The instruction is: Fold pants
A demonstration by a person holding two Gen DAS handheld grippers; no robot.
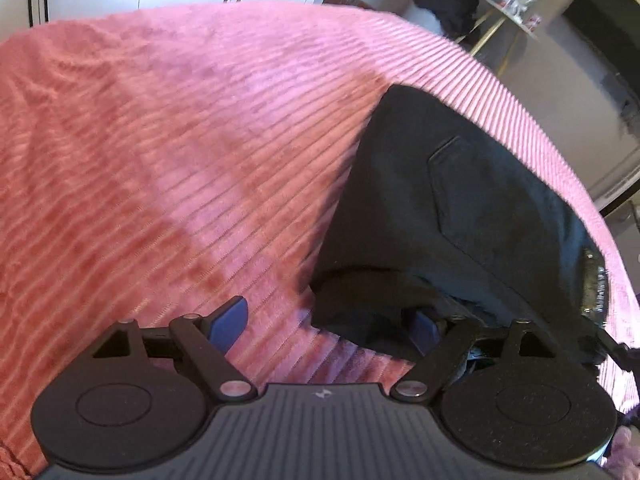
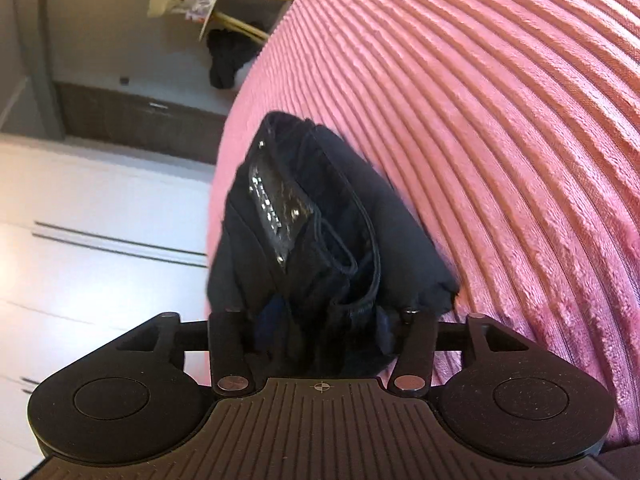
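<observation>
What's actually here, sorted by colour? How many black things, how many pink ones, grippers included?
Black: 4 - folded pants, left gripper, right gripper, a dark garment heaped in the background
Pink: 1 - ribbed blanket under the pants
Total: 5

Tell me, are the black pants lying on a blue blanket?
No, the folded black pants lie on a pink ribbed blanket.
</observation>
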